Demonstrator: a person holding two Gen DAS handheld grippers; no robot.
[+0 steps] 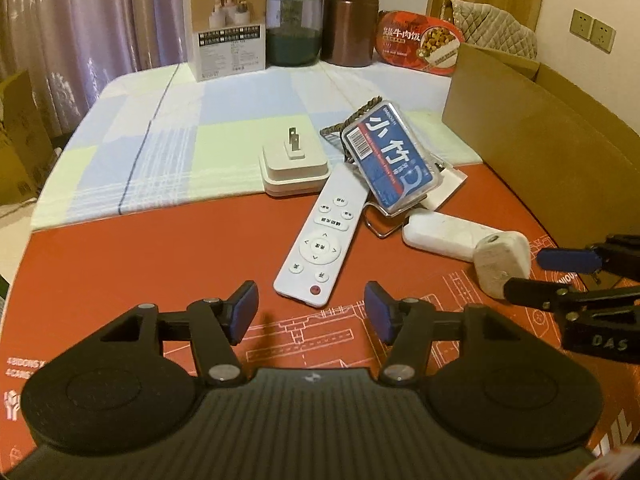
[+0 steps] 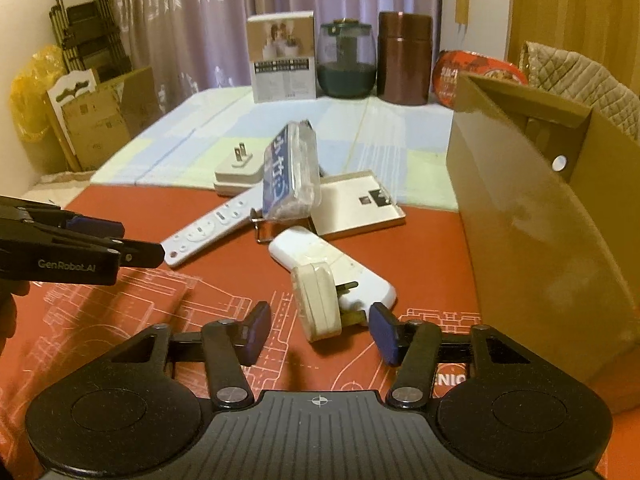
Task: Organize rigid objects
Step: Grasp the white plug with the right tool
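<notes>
A white remote lies on the red mat just ahead of my open, empty left gripper. Beyond it lie a white plug adapter, a blue-labelled clear case leaning on a metal clip, and a white oblong device. A cream plug lies on its side just ahead of my open right gripper, between the fingertips' line and the oblong device. The remote, the clear case and a flat white panel lie farther off. The right gripper also shows in the left wrist view beside the cream plug.
An open cardboard box stands at the right of the mat. At the table's far end stand a white carton, a glass jar, a brown canister and a red food pack. A checked cloth covers the far half.
</notes>
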